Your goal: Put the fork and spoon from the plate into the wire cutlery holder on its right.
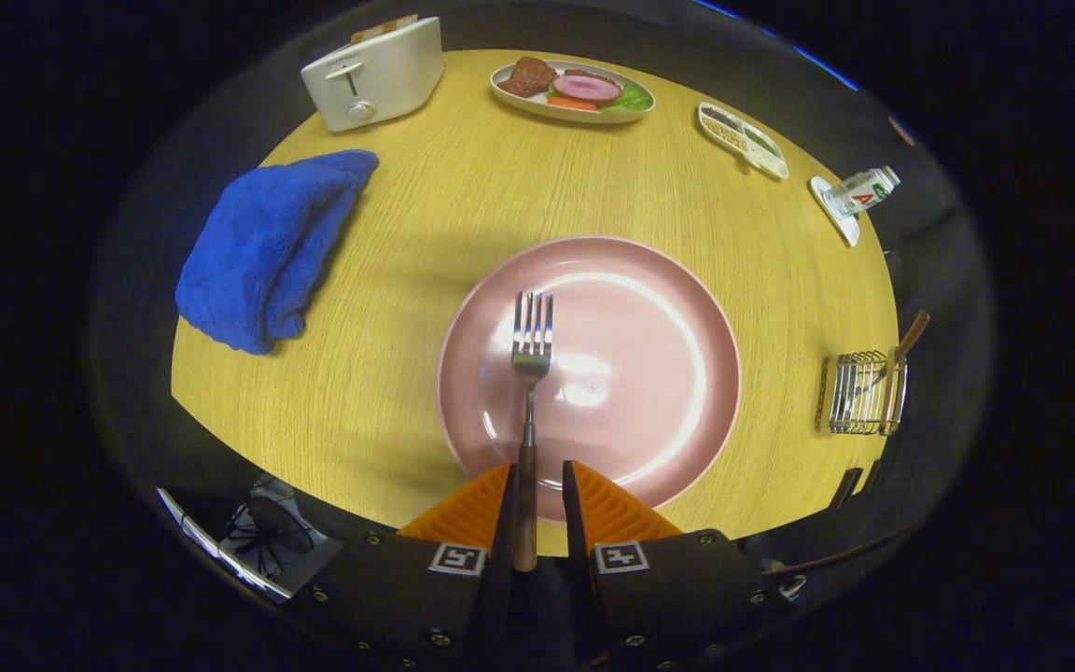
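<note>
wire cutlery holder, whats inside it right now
A wooden handle sticks up out of the wire cutlery holder; its business end is hidden among the wires. The fork lies between the gripper fingers.

I read one faint brand word on the toaster [374, 73], too small to spell; a red mark on the bottle [862, 189] label, illegible.
</note>
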### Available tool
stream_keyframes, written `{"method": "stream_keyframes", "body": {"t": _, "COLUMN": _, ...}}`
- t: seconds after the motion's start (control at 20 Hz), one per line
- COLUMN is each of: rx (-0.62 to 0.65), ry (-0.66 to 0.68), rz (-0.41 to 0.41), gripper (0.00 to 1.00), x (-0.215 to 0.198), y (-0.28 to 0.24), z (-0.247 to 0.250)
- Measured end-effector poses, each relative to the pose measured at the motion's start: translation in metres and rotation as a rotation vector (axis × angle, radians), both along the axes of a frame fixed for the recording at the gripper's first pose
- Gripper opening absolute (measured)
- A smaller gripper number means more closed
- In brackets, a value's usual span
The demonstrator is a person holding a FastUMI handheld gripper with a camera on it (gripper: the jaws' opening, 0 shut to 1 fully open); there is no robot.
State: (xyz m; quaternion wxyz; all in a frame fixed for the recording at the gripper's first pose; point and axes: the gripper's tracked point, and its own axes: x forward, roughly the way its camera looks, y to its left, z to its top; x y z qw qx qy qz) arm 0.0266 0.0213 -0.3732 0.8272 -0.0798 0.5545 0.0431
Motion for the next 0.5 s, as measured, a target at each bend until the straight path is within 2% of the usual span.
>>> {"method": "stream_keyframes", "body": {"t": 0.5, "rx": 0.057, "ry": 0.094, "rz": -0.030, "gripper": 0.28, "x": 0.000, "y": -0.008, "z": -0.037}}
